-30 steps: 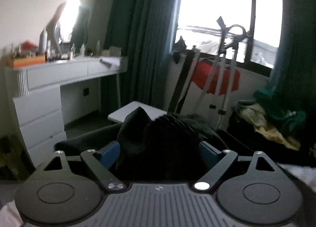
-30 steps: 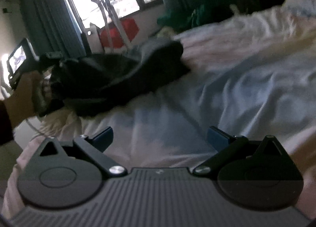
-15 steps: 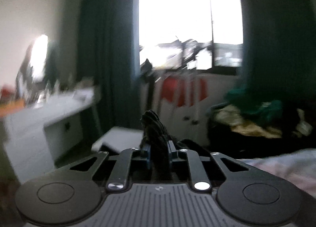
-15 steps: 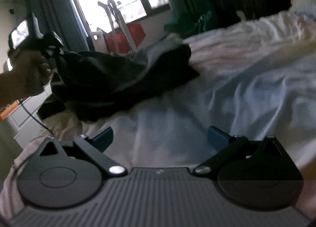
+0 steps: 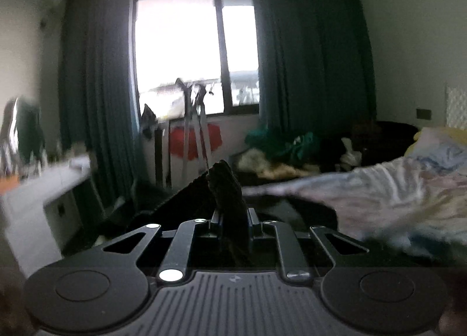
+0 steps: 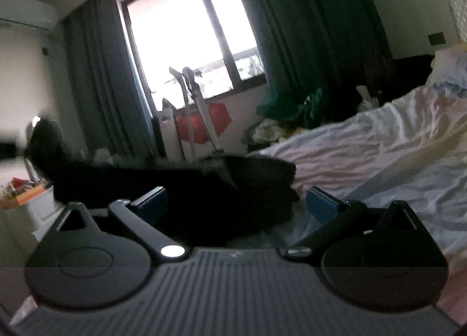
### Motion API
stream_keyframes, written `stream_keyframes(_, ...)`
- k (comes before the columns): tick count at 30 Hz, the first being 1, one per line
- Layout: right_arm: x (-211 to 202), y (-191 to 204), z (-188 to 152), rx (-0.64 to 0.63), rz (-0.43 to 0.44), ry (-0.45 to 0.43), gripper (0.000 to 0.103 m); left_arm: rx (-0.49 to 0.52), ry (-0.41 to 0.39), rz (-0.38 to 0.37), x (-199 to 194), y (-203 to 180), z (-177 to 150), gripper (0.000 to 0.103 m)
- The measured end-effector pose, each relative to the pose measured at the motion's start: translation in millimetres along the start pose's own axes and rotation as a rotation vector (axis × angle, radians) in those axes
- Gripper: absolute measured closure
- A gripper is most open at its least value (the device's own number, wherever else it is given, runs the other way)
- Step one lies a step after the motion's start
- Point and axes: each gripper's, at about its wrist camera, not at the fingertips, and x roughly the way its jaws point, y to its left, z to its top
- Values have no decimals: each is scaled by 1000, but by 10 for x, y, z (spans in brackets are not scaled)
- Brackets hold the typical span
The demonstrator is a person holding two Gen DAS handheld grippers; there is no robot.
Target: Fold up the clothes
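Looking along our left hand-held gripper (image 5: pixel 232 217), we saw its two fingers pressed together on a bunched ridge of the black garment (image 5: pixel 226 187), a soft, matte, slightly ribbed cloth that stood up in a crumpled peak above the pads. Our right hand-held gripper (image 6: pixel 235 201) had its blue-padded fingers (image 6: pixel 321 200) spread wide apart, with the garment (image 6: pixel 204 187) lying in a long, flat, dark band between and just beyond them; we could not tell whether the pads touched the cloth. The garment stretched out from the bed (image 6: pixel 379 146), its far end resting on the bed's near edge. The bed carried pale, heavily wrinkled sheets. Behind the bed, a heap of green and yellow clothes (image 6: pixel 292 108) sat against dark teal curtains (image 5: pixel 309 58), which hung in straight pleats on both sides of a bright window (image 5: pixel 192 52). Below the window, near the heap, stood a red folding rack (image 5: pixel 194 143) with thin pale legs.
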Motion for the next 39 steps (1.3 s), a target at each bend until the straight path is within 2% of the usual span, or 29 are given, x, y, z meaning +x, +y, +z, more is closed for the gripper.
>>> stream_keyframes(4, -230, 36, 91, -25, 43, -17, 0, -124, 196, -4, -47, 80, -634, 86)
stream_keyframes(5, -264, 82, 75, -47, 61, 0, 0, -132, 223, -6, -14, 119, -693, 84)
stream_keyframes(9, -358, 248, 11, -104, 118, 59, 0, -157, 279, -25, 85, 328, -747, 80)
stream_keyframes(14, -401, 476, -99, -187, 154, 83, 0, -252, 318, -92, -52, 576, -852, 65)
stream_keyframes(16, -385, 555, -149, -217, 177, 112, 4, -263, 343, -85, -180, 618, -922, 58)
stream_keyframes(20, -308, 723, -168, -218, 228, 163, 4, -292, 347, -43, -411, 766, -843, 44)
stream_keyframes(23, -136, 942, -122, -240, 253, 200, 4, -274, 324, 6, -474, 992, -742, 39)
stream_keyframes(26, 93, 1299, -116, -325, 273, 229, 5, -280, 307, 51, -463, 1241, -695, 37)
stream_keyframes(27, 198, 1438, -127, -354, 288, 246, 13, -289, 309, 50, -440, 1307, -708, 37)
stream_keyframes(28, 312, 1581, -142, -381, 305, 267, 27, -299, 311, 50, -416, 1374, -721, 37)
stream_keyframes(33, 869, 2281, -433, -555, 341, 389, 33, -348, 322, 49, -300, 1709, -786, 37)
stream_keyframes(37, 1151, 2623, -763, -730, 313, 476, 43, -390, 344, 43, -180, 1882, -886, 37)
stream_keyframes(39, 1248, 2734, -902, -808, 295, 506, 44, -406, 358, 43, -122, 1926, -934, 40)
